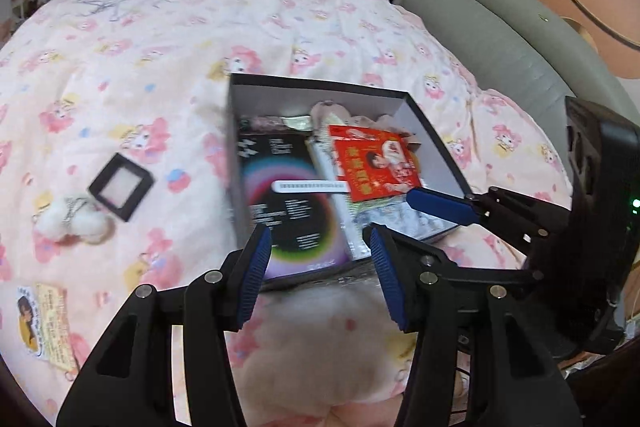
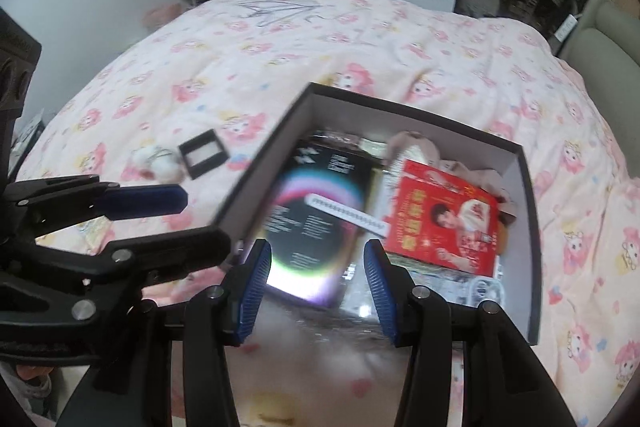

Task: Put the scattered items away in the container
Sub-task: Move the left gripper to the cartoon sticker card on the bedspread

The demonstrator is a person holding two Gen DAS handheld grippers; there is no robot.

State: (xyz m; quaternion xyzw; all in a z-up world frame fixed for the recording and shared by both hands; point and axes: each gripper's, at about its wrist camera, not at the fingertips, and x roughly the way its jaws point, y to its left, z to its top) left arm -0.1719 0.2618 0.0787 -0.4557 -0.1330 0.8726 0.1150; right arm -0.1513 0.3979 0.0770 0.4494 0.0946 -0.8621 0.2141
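A black box (image 1: 320,97) (image 2: 516,183) with pale inner walls sits on the bed. In it lie a black booklet with a rainbow ring (image 1: 288,195) (image 2: 316,223), a white strip (image 1: 308,186) (image 2: 346,214), a red printed packet (image 1: 374,163) (image 2: 442,223) and soft items behind. My left gripper (image 1: 318,229) (image 2: 200,219) hovers over the box's near edge, open, with nothing between its pads. My right gripper (image 2: 317,245) is beside it, also open and empty; one of its blue fingers (image 1: 436,205) reaches over the box's right corner.
On the pink cartoon duvet (image 1: 160,67), left of the box, lie a black square frame (image 1: 120,187) (image 2: 204,153), a white fluffy pompom charm (image 1: 68,221) (image 2: 156,161) and a cartoon card (image 1: 44,327). Wire hangers (image 1: 116,1) lie far back. A grey headboard (image 1: 500,27) stands right.
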